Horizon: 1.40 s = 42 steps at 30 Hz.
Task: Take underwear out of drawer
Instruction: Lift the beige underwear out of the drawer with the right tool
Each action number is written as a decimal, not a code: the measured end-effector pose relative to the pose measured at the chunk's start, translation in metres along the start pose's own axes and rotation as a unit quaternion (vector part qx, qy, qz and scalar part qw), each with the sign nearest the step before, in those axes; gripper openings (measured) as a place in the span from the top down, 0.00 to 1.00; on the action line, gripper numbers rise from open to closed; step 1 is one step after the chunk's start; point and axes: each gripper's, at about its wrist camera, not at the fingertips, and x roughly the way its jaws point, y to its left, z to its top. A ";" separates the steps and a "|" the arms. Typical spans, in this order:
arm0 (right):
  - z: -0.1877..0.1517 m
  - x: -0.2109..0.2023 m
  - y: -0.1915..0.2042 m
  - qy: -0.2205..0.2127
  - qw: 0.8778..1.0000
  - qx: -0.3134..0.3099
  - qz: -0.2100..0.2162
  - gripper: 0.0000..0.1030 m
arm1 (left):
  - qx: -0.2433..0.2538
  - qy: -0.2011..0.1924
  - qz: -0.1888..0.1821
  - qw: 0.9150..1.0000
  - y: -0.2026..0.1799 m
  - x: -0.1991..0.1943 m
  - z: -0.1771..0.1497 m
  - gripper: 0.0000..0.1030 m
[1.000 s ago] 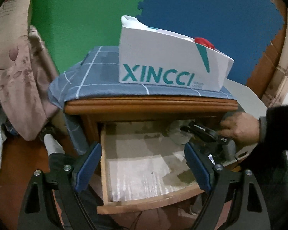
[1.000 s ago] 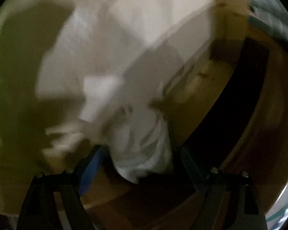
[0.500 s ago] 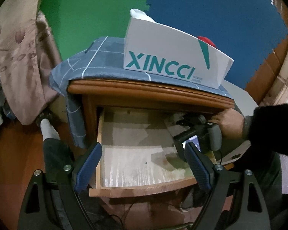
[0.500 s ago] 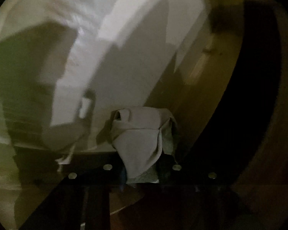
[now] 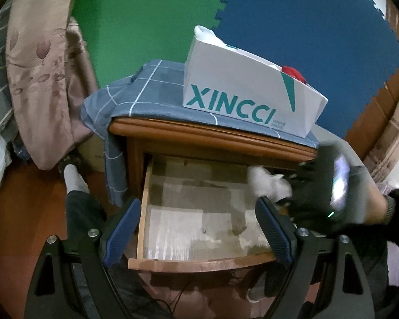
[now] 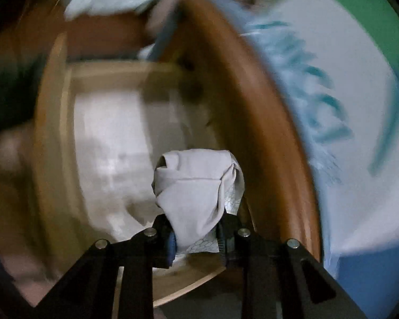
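Drawer [image 5: 199,228]: I see its floor bare and open from above; the nightstand top [image 5: 212,138] overhangs the back (box [image 5: 247,98] resting above it).

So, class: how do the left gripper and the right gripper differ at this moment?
The left gripper stands open and empty; the right gripper is shut on the pale underwear. The left hovers before the open drawer; the right carries cloth above it. Both are black with blue pads.
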 end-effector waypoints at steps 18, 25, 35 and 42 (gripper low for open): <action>-0.022 -0.102 -0.089 -0.098 0.921 0.376 -0.001 0.77 | 0.016 -0.009 0.003 1.000 -0.022 -0.014 -0.006 0.18; -0.024 -0.127 -0.081 -0.106 0.916 0.384 -0.042 0.77 | 0.027 -0.017 -0.002 0.999 -0.032 -0.023 -0.005 0.18; -0.097 -0.179 -0.105 -0.097 0.885 0.442 -0.111 0.77 | 0.022 -0.035 -0.014 0.999 -0.035 -0.037 -0.005 0.18; -0.134 -0.224 -0.114 -0.105 0.861 0.472 -0.159 0.77 | 0.028 -0.036 -0.023 0.999 -0.043 -0.038 -0.006 0.18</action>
